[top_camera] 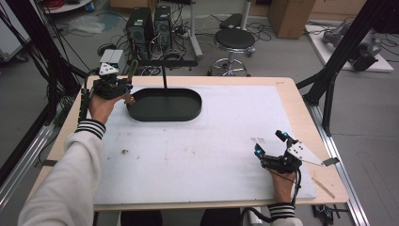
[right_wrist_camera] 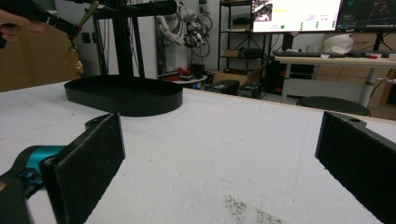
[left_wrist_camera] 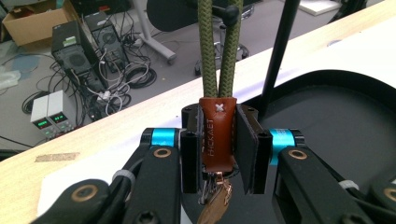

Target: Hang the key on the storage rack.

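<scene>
Hanging step: strap [left_wrist_camera: 217, 140] is clamped by left gripper [left_wrist_camera: 218, 156] beside stand [top_camera: 163, 70]; loop must be slipped over bar; right gripper [top_camera: 272, 149] lies open.

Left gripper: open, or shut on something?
Shut. The left gripper clamps the brown leather tab of a green cord keychain between its fingers.

A wooden table [top_camera: 301, 101] holds a big white mat [top_camera: 211, 141]. A black tray [top_camera: 164, 104] sits on the mat.

Brown leather keychain [left_wrist_camera: 216, 135] on olive cord loop, upright
</scene>
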`<state>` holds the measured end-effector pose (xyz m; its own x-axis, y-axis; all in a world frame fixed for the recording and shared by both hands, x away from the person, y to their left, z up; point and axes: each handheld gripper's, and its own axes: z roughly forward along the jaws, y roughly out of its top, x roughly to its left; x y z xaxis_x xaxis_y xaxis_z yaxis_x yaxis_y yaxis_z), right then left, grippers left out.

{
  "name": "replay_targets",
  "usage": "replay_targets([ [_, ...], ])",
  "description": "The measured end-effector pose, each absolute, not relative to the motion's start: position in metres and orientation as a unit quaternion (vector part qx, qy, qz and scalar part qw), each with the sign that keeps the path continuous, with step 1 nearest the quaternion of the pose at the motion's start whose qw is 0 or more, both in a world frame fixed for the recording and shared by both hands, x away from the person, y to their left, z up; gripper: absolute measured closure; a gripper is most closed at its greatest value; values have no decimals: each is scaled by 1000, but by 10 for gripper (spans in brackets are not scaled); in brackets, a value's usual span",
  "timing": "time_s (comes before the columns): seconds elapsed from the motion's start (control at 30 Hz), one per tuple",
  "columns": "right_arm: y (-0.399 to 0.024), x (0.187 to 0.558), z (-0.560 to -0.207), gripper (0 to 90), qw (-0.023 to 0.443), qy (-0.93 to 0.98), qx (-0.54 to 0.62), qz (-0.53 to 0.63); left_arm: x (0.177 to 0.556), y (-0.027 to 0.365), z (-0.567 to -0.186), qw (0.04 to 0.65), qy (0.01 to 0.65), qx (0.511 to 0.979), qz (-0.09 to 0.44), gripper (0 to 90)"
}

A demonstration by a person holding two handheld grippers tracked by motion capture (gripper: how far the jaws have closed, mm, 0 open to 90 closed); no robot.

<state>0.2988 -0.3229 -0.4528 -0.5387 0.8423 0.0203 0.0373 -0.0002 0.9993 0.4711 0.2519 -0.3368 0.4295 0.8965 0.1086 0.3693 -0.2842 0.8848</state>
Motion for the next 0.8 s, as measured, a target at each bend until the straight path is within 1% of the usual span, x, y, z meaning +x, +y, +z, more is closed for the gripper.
replay_targets([
  [0.3,-323,299,-453,4,328,626,351,614,481,250,-337,410,437,734,319,727],
  [0.8,-323,298,-453,4,327,627,352,613,491,252,-349,395,449,739,310,727],
])
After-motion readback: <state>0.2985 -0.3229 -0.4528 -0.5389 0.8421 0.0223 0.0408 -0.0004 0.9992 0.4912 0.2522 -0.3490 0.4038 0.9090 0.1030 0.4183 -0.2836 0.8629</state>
